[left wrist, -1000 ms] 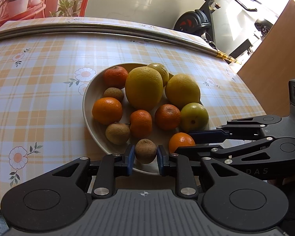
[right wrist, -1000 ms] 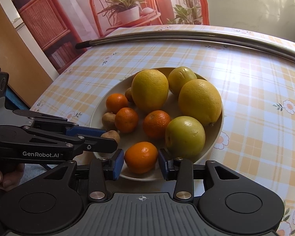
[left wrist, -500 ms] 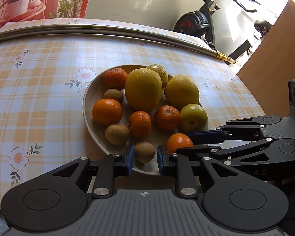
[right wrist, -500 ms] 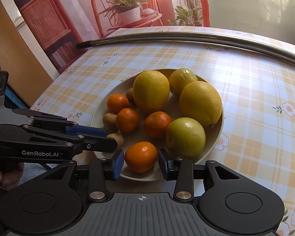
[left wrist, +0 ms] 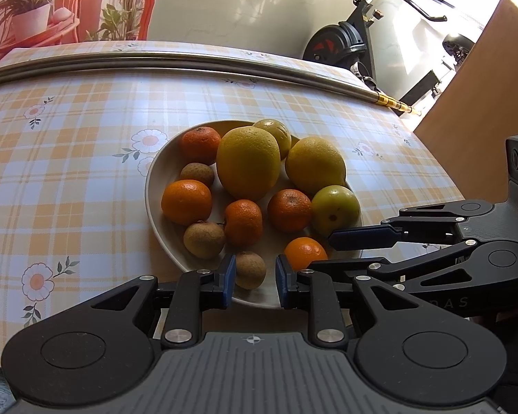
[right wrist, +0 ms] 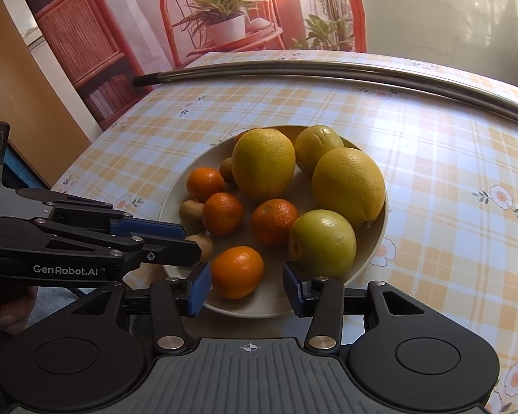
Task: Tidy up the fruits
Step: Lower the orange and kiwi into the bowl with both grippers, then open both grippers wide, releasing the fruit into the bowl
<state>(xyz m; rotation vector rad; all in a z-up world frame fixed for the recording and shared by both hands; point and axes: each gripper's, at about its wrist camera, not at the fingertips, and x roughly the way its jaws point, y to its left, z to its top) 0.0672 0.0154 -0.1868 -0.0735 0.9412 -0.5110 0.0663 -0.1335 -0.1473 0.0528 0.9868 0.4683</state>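
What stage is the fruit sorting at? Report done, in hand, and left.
Done: nothing visibly sorted; all fruit sits in the plate. In hand: left tongs open around the small brown fruit, right tongs open around the near mandarin, neither gripped. Left: every fruit, including the big yellow citrus and green fruit.

The right gripper [right wrist: 247, 284] brackets a small orange [right wrist: 237, 272], pads apart from it. The left gripper [right wrist: 186, 239] reaches in from its left over the plate [right wrist: 276, 302].
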